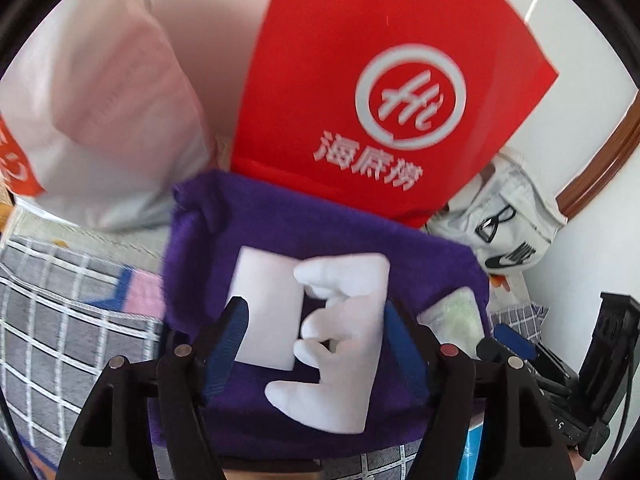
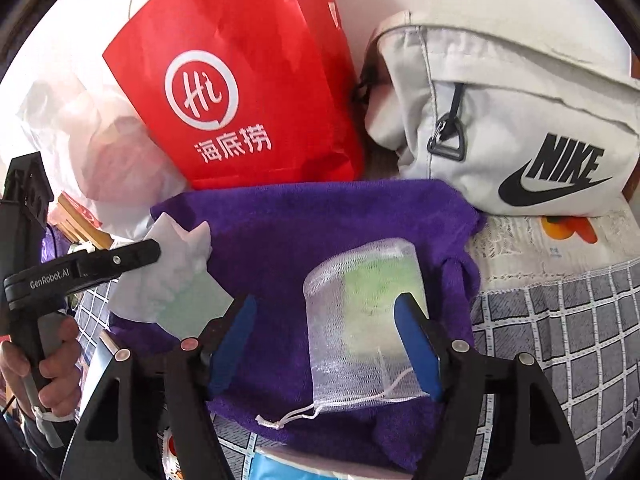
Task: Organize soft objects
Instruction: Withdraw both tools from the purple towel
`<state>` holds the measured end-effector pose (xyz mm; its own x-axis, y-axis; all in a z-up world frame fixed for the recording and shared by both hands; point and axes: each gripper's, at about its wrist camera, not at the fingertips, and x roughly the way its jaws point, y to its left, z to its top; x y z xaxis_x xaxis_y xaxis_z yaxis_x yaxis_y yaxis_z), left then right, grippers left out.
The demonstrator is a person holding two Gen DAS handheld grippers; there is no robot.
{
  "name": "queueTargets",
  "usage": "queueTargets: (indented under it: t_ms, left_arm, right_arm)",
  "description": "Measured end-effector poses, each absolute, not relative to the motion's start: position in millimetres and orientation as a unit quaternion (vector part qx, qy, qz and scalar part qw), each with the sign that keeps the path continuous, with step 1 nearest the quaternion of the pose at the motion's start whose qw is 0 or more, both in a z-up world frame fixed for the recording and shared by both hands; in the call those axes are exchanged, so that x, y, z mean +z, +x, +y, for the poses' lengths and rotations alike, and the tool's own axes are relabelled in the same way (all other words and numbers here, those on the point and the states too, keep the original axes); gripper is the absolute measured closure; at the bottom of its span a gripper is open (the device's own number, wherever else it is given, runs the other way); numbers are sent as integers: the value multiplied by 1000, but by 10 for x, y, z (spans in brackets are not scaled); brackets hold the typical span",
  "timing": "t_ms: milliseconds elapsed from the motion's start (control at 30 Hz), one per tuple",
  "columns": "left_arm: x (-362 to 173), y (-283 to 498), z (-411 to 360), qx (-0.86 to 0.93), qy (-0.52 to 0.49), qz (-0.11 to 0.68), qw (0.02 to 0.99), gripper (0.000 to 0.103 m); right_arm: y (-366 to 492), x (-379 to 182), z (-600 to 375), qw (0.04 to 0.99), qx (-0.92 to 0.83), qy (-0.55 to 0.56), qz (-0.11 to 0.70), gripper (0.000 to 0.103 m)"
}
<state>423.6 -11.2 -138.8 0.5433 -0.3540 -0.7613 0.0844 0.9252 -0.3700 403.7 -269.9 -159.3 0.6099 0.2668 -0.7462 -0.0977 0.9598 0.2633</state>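
Note:
A purple towel (image 1: 280, 216) lies folded on the checked bedspread; it also shows in the right wrist view (image 2: 312, 224). A white foam sponge (image 1: 276, 304) and a white comb-shaped foam piece (image 1: 352, 344) rest on it. My left gripper (image 1: 316, 344) is open, its blue fingers on either side of these two pieces. A white mesh bag with a pale green bar inside (image 2: 360, 320) lies on the towel. My right gripper (image 2: 324, 348) is open around the bag's left part, its right finger (image 2: 416, 344) over the bag. The left gripper (image 2: 120, 260) shows at the left over the white foam (image 2: 180, 280).
A red paper bag (image 2: 240, 80) stands behind the towel, also seen in the left wrist view (image 1: 380, 80). A grey Nike bag (image 2: 520, 120) lies at the back right. A translucent plastic bag (image 1: 100, 100) sits at the left. The checked bedspread (image 2: 560, 340) surrounds the towel.

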Motion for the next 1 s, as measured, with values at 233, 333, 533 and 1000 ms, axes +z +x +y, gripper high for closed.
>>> queueTargets:
  t_ms: [233,333,533,1000]
  left_arm:
    - [-1201,4176,97,-111,-164,443,875,28]
    - [-1153,4084,133,-109,-160,442,876,28]
    - [-1063,3737,149,-132,-160,443,872,29]
    - [-634,2673,400,-103,-108,407,901,29]
  right_arm:
    - [3826,-1329,-2553,904,104,81,407,32]
    - [3681,-1261,-2503,904,108,75,408,32]
    - [3295,-1163,-2372,904,114,58,409,32]
    - [2069,-1255,-2086,895,140,44,422,46]
